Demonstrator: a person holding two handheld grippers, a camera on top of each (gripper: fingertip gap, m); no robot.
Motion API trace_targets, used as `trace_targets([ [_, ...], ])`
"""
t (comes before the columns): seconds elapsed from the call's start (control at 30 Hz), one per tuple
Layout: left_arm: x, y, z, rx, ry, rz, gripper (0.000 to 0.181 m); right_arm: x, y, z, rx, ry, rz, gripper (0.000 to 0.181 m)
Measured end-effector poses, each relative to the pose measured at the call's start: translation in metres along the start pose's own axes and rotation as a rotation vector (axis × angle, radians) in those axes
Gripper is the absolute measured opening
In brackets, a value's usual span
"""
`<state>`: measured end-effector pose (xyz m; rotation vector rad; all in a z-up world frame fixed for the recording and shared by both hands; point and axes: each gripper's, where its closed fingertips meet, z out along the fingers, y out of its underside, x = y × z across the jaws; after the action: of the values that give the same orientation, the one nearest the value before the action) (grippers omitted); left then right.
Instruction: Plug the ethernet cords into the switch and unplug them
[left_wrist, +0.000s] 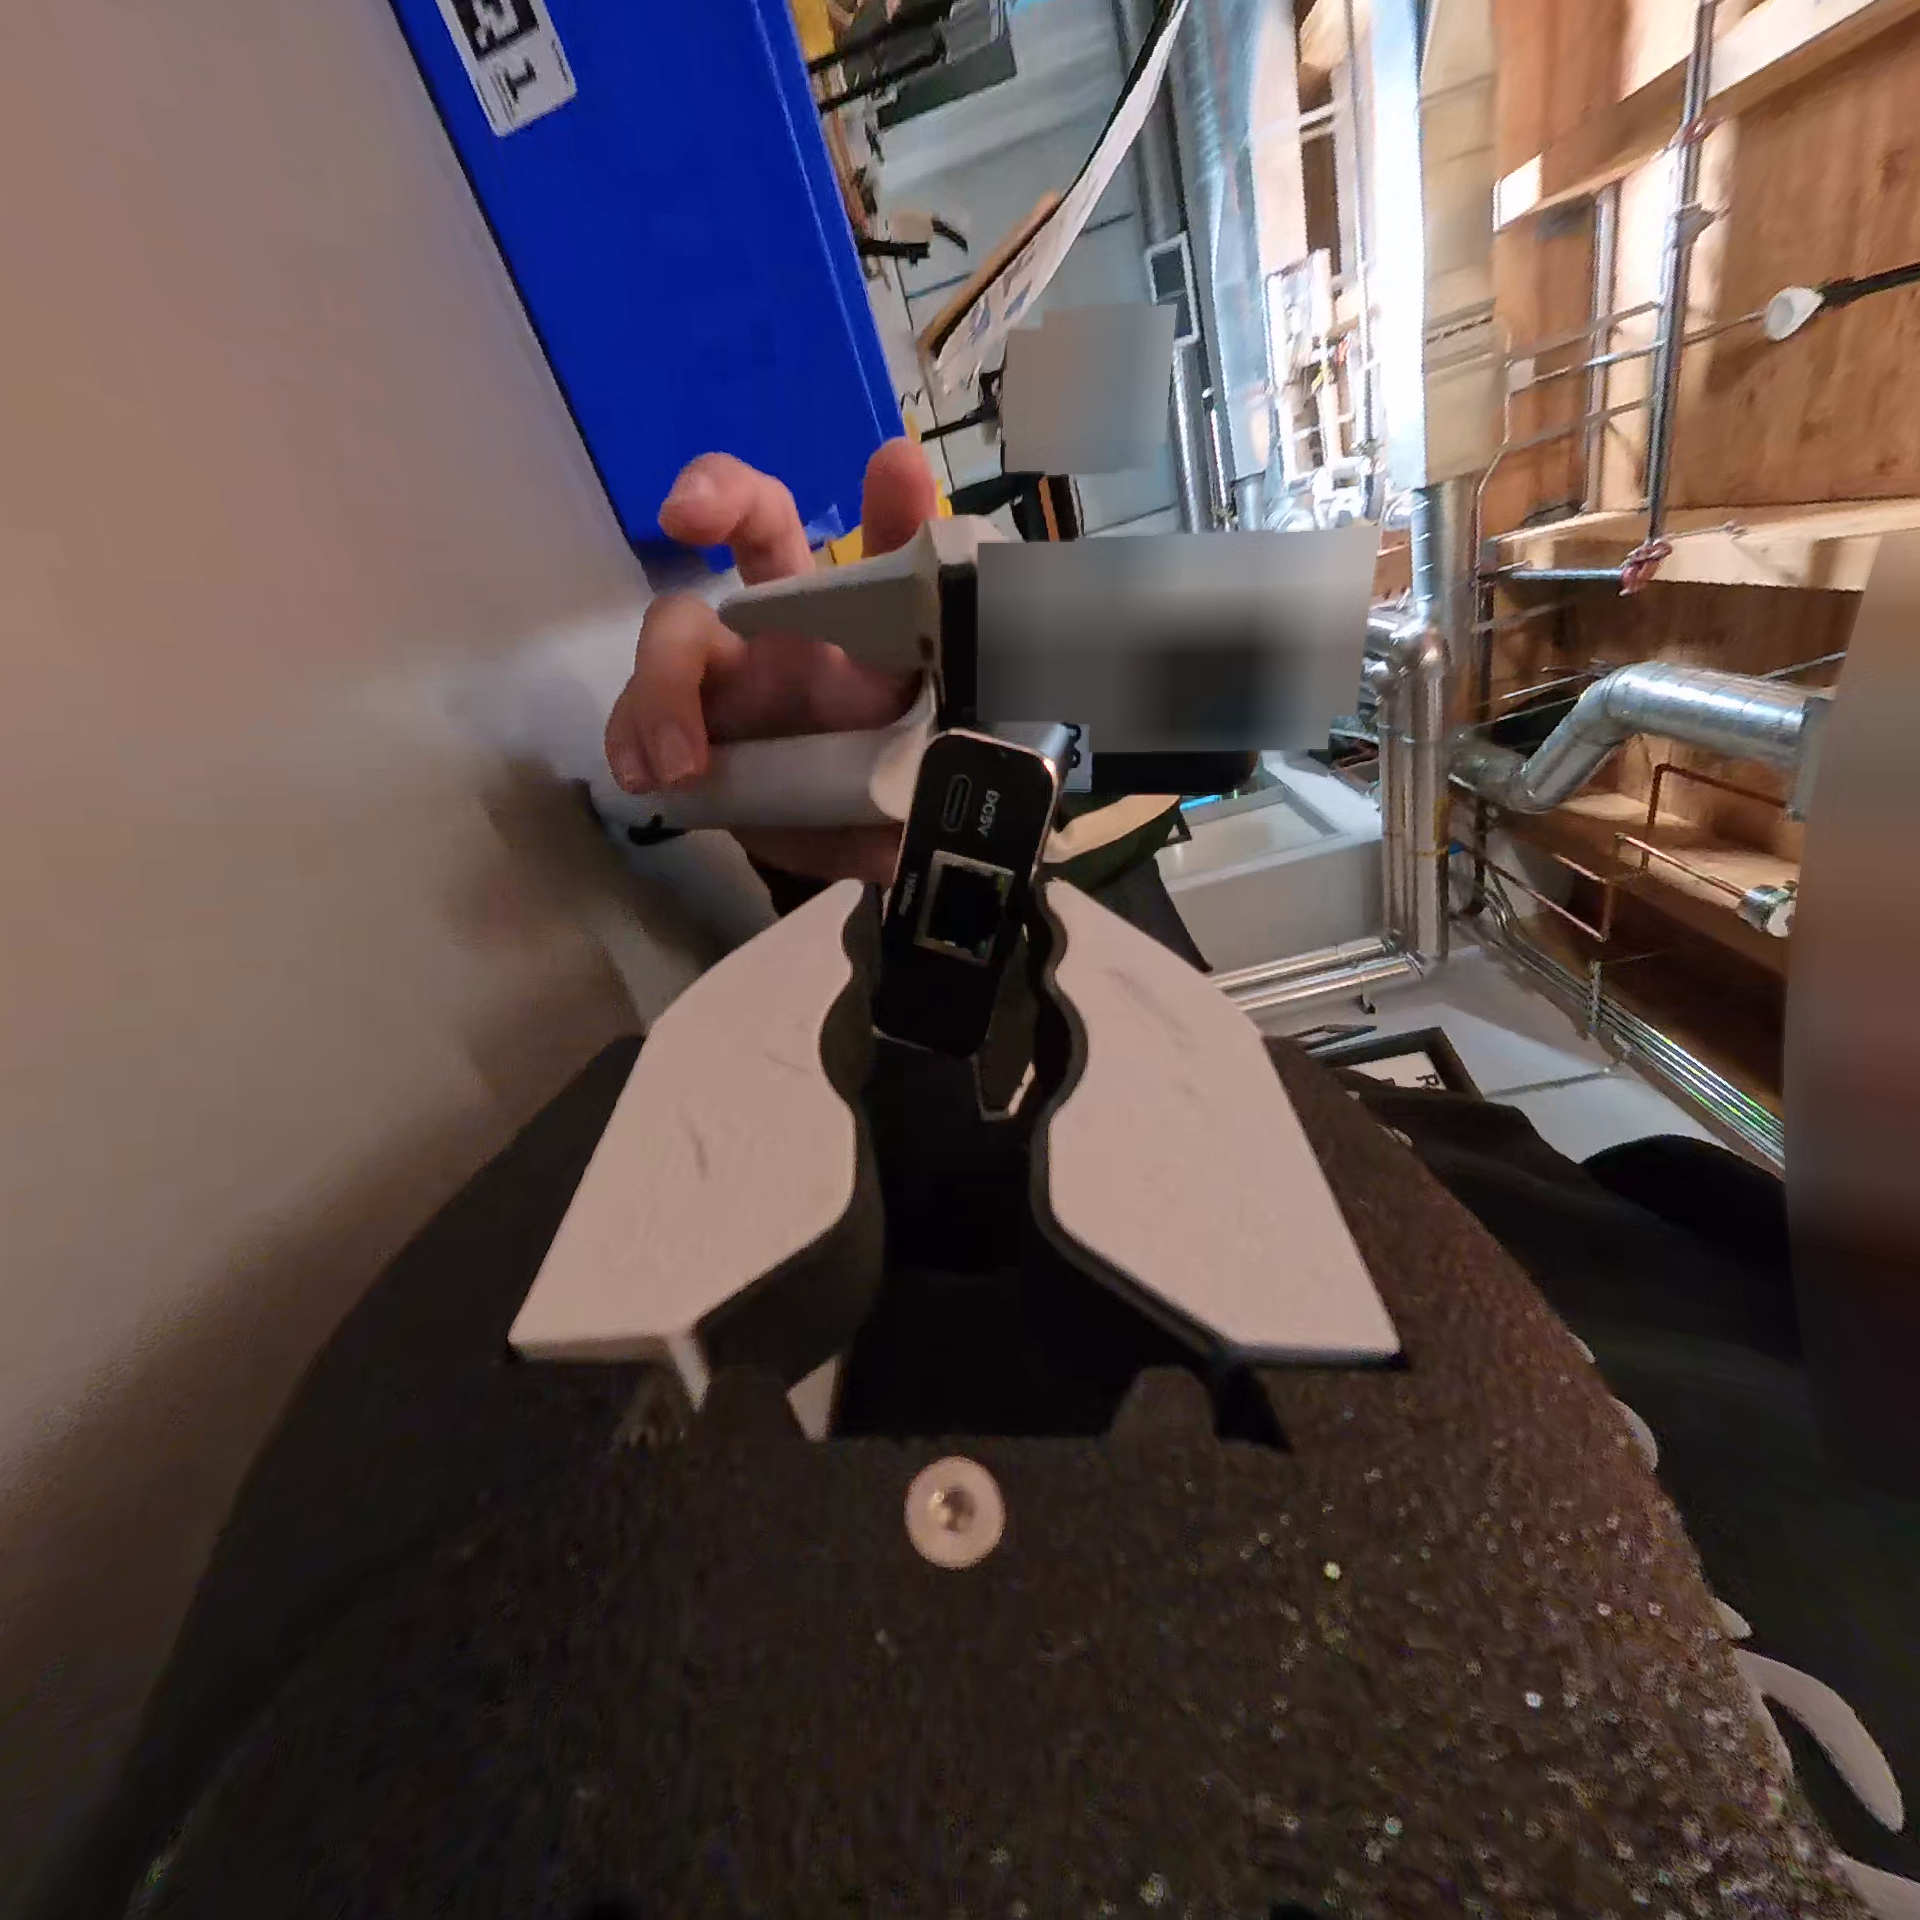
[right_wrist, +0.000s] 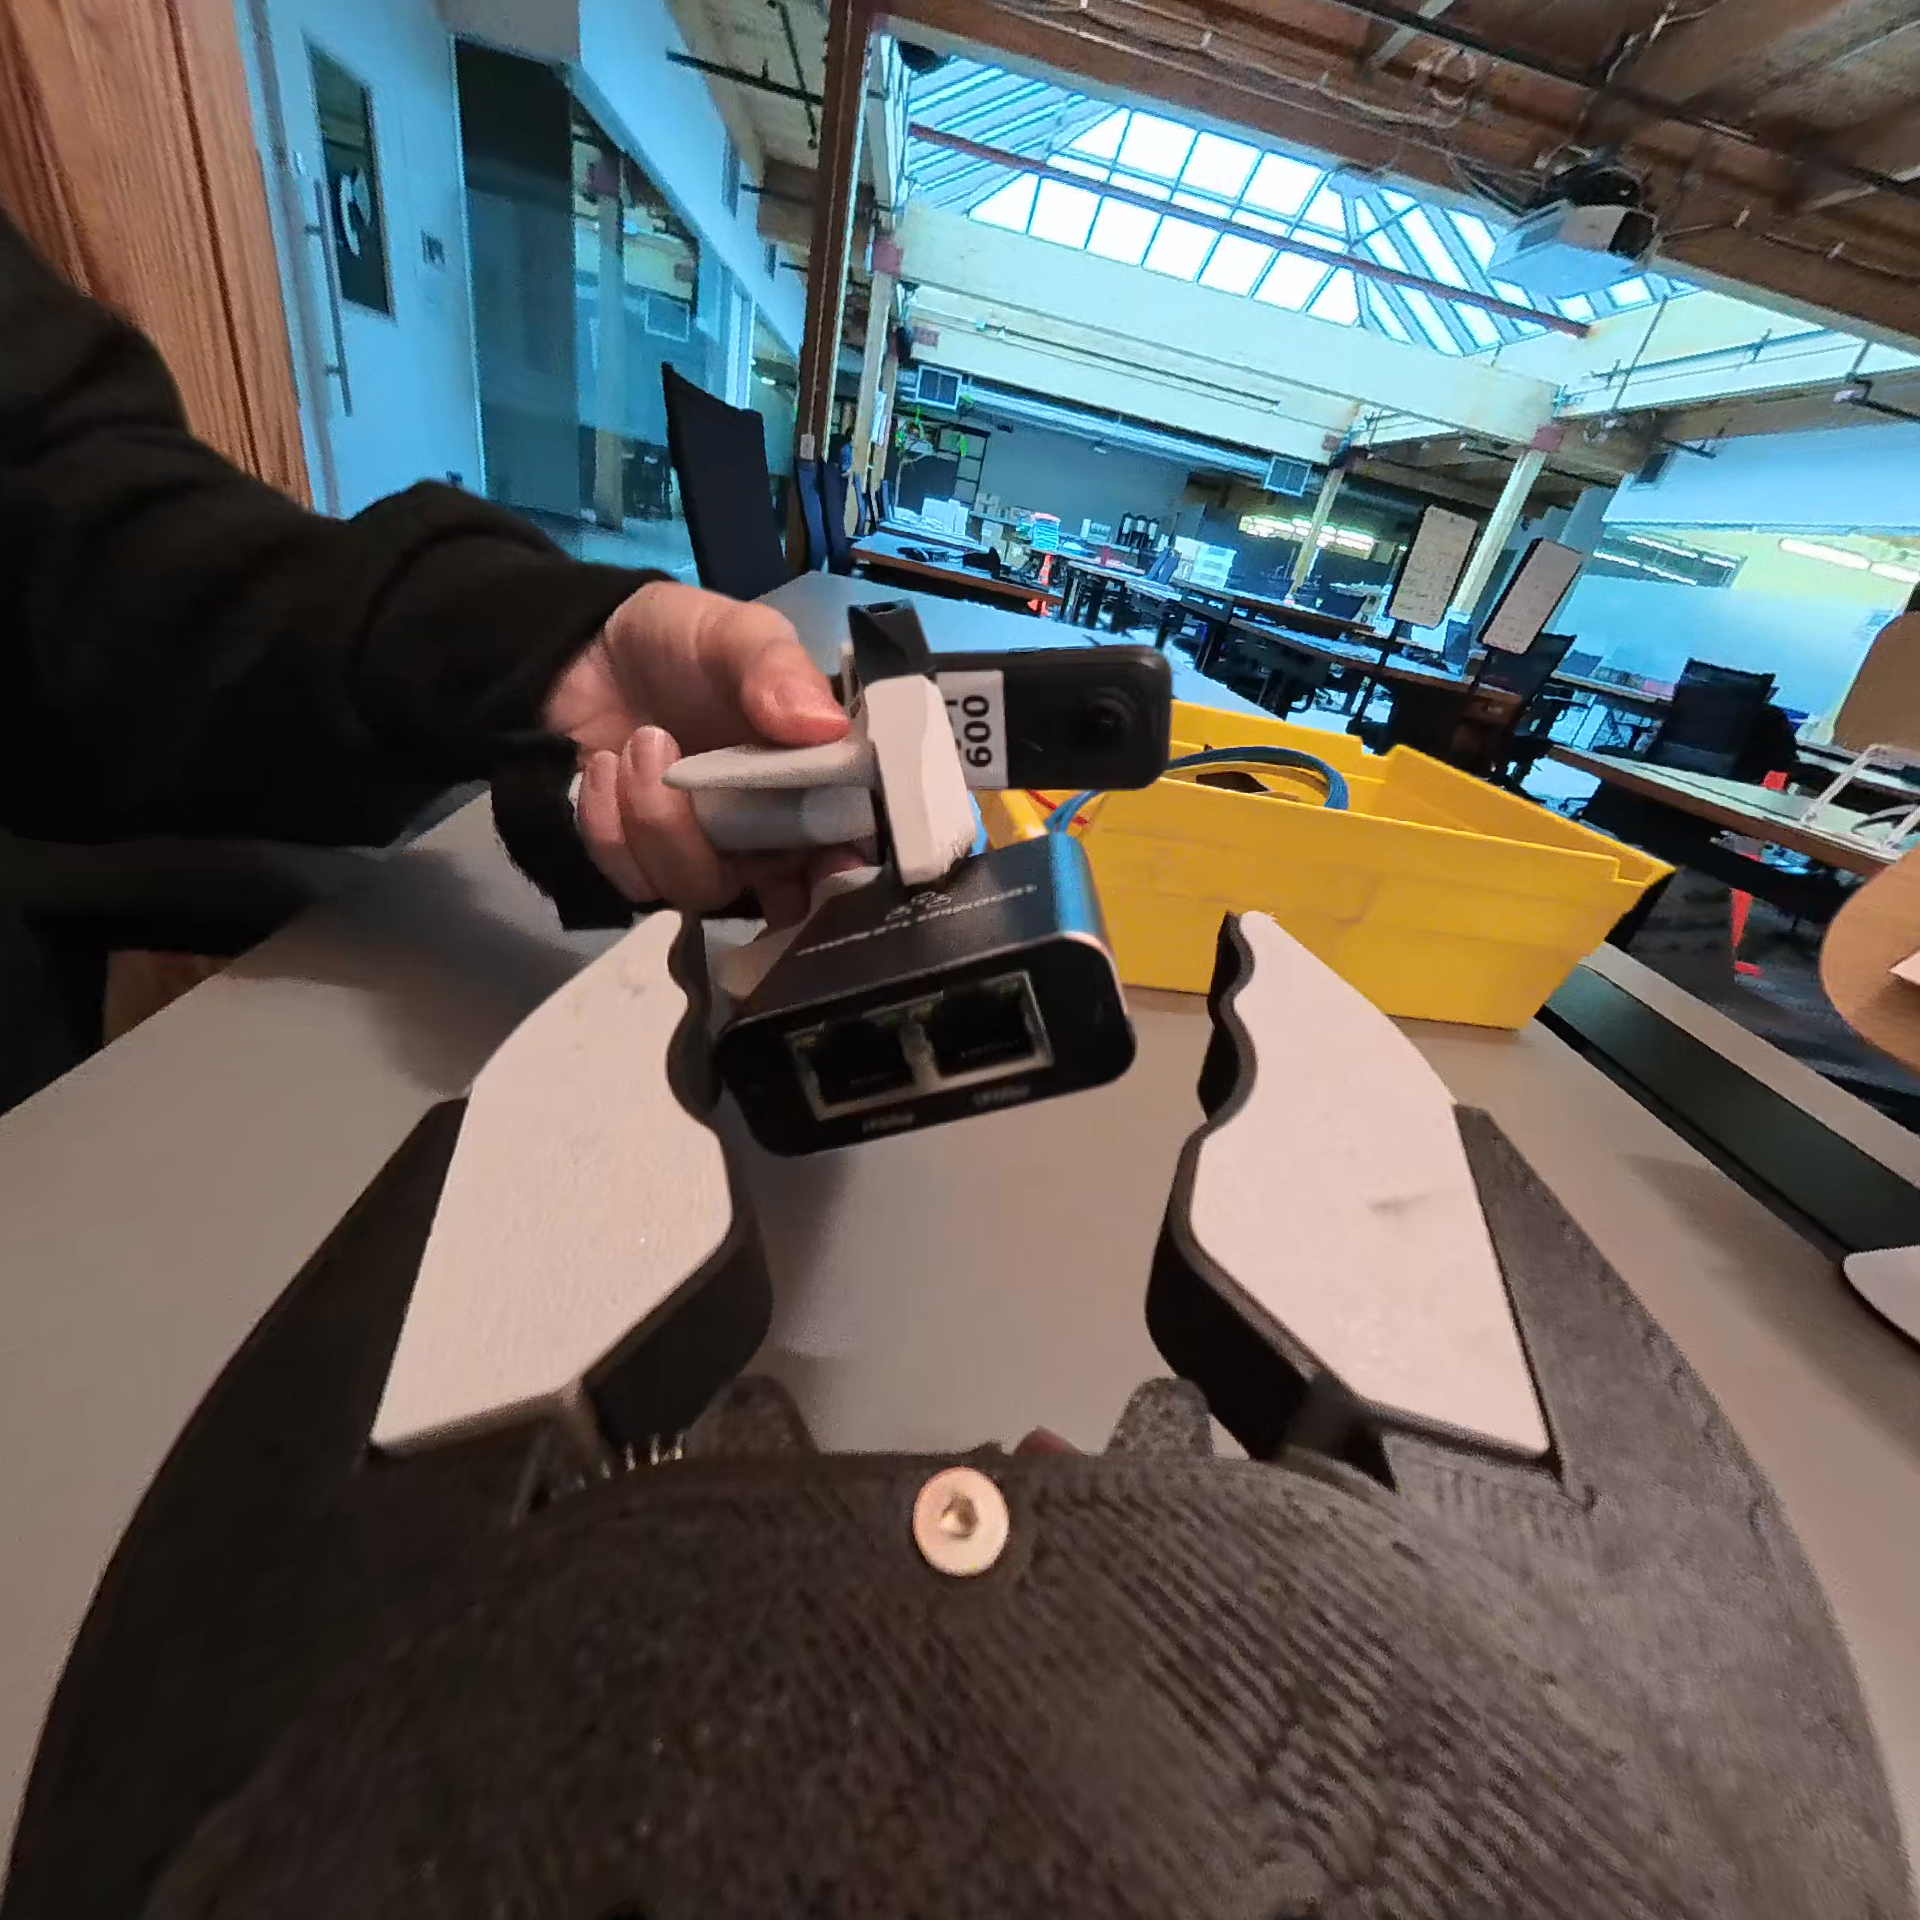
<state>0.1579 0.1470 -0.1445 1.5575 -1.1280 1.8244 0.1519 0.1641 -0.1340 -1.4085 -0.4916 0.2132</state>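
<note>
surface: grey table (right_wrist: 260, 1039) | on it: yellow bin (right_wrist: 1351, 894)

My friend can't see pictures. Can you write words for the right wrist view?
A small black switch with two empty ports is held up by the far left gripper, between the open right gripper fingers. Behind sits a yellow bin on a grey table.

The right claw (right_wrist: 961, 1029) stands wide open, its white fingers (right_wrist: 582, 1184) either side of the switch (right_wrist: 925, 1029), the left one's tip just beside it. The black switch is held above the grey surface (right_wrist: 260, 1039) by the left claw (right_wrist: 831, 914), two empty ports facing the camera. A hand (right_wrist: 686, 727) in a black sleeve grips that claw's handle. Behind the switch sits a yellow bin (right_wrist: 1351, 883) with a blue cord (right_wrist: 1247, 769) inside
</note>
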Motion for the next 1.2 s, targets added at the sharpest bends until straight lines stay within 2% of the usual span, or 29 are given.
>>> trace_targets([
  [0.07,-0.001,0.002,0.003,-0.017,-0.014,-0.014,0.026,-0.001,0.004,0.000,-0.033,0.001,-0.034,0.094],
  [0.2,-0.006,-0.005,0.005,0.018,-0.050,-0.031,0.025,-0.005,0.011,0.001,-0.092,-0.005,-0.129,0.085],
  [0.4,-0.005,-0.007,0.009,0.080,-0.065,-0.039,0.025,0.006,0.007,0.000,-0.056,0.077,-0.140,0.079],
  [0.53,-0.008,-0.016,0.005,0.154,-0.130,0.013,0.024,0.014,0.023,0.002,-0.182,0.094,-0.068,0.078],
  [0.67,0.002,-0.018,0.006,0.180,-0.091,0.049,0.025,0.015,0.013,0.002,-0.110,0.058,0.096,0.078],
  [0.8,0.003,-0.019,0.006,0.186,-0.159,0.213,0.031,0.016,0.010,0.000,-0.071,0.056,0.144,0.078],
  [0.97,0.024,-0.037,-0.020,0.256,-0.273,0.525,0.035,0.022,-0.003,-0.008,0.048,0.052,0.221,0.077],
  [1.1,0.039,-0.064,-0.073,0.269,-0.538,0.871,0.039,0.025,-0.006,-0.012,0.077,0.054,0.228,0.077],
  [1.17,0.035,-0.087,-0.112,0.195,-0.751,1.053,0.041,0.026,-0.007,-0.013,0.086,0.055,0.234,0.077],
  [1.2,0.029,-0.099,-0.132,0.110,-0.856,1.144,0.037,0.025,-0.007,-0.013,0.089,0.040,0.239,0.077],
])
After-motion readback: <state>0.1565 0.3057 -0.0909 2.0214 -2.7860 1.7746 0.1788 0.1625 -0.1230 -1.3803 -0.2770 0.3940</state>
